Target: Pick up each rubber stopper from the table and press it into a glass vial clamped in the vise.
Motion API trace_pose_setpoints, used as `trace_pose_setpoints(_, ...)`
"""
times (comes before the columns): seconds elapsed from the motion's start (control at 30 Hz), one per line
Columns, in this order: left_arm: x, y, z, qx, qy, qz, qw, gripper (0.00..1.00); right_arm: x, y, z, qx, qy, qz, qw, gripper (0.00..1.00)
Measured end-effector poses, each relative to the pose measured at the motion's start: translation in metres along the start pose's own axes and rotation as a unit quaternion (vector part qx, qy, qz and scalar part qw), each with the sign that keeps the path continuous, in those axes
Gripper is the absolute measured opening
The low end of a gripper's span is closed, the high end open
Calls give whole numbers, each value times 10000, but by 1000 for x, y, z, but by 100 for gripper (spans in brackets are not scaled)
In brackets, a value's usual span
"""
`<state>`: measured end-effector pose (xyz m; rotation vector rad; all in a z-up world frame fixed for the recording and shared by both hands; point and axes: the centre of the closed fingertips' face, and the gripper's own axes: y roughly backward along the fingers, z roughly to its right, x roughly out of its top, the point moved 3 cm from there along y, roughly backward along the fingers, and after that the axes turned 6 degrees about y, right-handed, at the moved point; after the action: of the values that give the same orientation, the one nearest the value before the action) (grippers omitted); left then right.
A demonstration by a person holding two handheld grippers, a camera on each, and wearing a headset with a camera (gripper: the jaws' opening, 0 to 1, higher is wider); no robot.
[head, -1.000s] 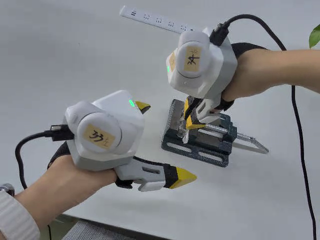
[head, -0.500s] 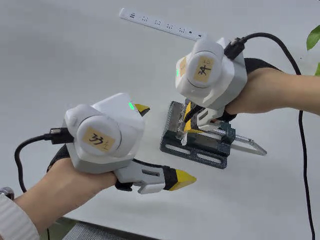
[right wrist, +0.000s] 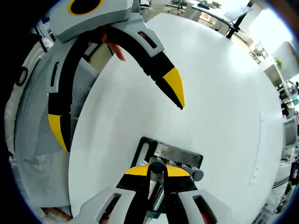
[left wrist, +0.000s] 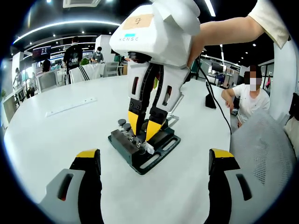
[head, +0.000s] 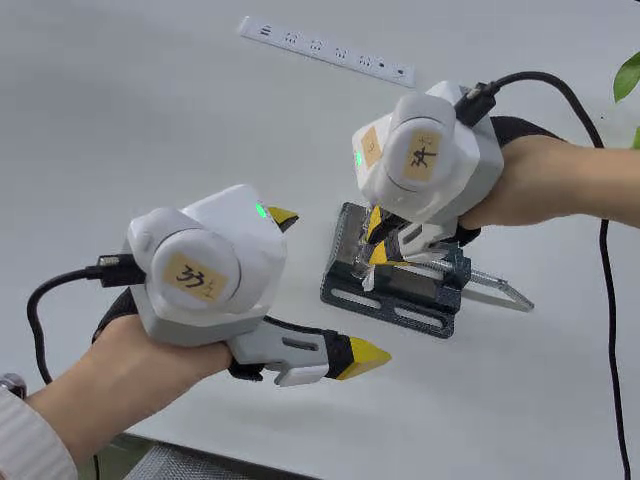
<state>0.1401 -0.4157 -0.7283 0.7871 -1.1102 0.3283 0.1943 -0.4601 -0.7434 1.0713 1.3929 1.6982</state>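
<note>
Right gripper view: the right gripper (right wrist: pixel 156 171) pinches a dark round rubber stopper (right wrist: pixel 156 165) over the black metal vise (right wrist: pixel 174 153). Head view: the left gripper (head: pixel 325 283) hovers at the vise's 8 o'clock, jaws spread wide.

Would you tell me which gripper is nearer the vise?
Right. The right gripper pinches a stopper right over the vise; the left gripper hangs open beside it, apart.

You're in an open-plan office: beyond your white tabletop (left wrist: pixel 56 135), people (left wrist: pixel 72 51) at ten o'clock under ceiling strip lights (left wrist: pixel 65 24), a mesh chair (left wrist: pixel 261 154) at four.
</note>
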Motion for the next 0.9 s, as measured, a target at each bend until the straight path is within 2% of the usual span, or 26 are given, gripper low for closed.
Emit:
trace_pose_setpoints(0.23,-1,0,0,13,21,-19,10000,95,0,0,0,-68,201,26,9998,7)
trace_pose_setpoints(0.37,-2,0,0,4,36,-22,10000,95,0,0,-1,-54,153,34,9999,8)
trace_pose_setpoints(0.53,-2,0,0,12,34,-11,10000,95,0,5,0,-85,99,95,9999,15)
trace_pose_setpoints(0.6,-1,0,-1,20,34,-4,10000,95,1,10,3,-143,40,180,9997,16)
trace_pose_setpoints(0.73,-1,1,-2,24,28,-12,10000,95,2,17,4,-69,-274,434,9987,13)
trace_pose_setpoints(0.9,-2,1,-3,27,52,-10,10000,95,-2,15,5,47,-495,578,9971,8)
